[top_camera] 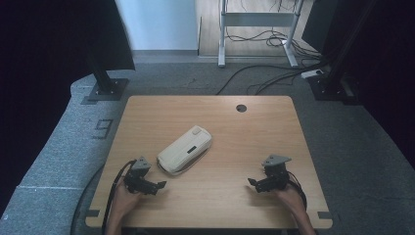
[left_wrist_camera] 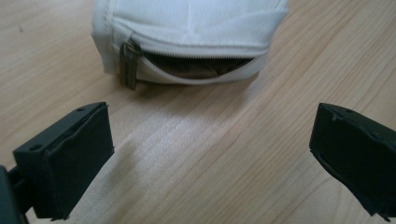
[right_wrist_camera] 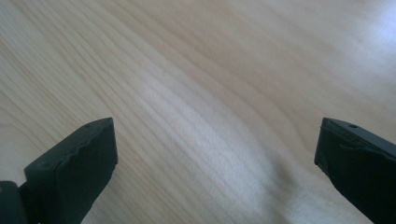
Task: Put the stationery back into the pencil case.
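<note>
A cream fabric pouch (top_camera: 185,149) lies slantwise in the middle of the wooden table (top_camera: 235,127). In the left gripper view its near end (left_wrist_camera: 187,42) shows a zipper partly undone, with a dark metal pull (left_wrist_camera: 127,65) hanging at the left. My left gripper (top_camera: 159,186) rests low at the front left, just short of the pouch, jaws wide open with bare wood between them (left_wrist_camera: 210,158). My right gripper (top_camera: 253,183) sits at the front right, well away from the pouch, jaws wide open over bare table (right_wrist_camera: 215,154).
A round cable hole (top_camera: 241,108) sits near the table's far edge. Beyond the table lie grey carpet, two black stand bases (top_camera: 105,90), a metal desk frame (top_camera: 259,29) and loose cables (top_camera: 264,78) on the floor.
</note>
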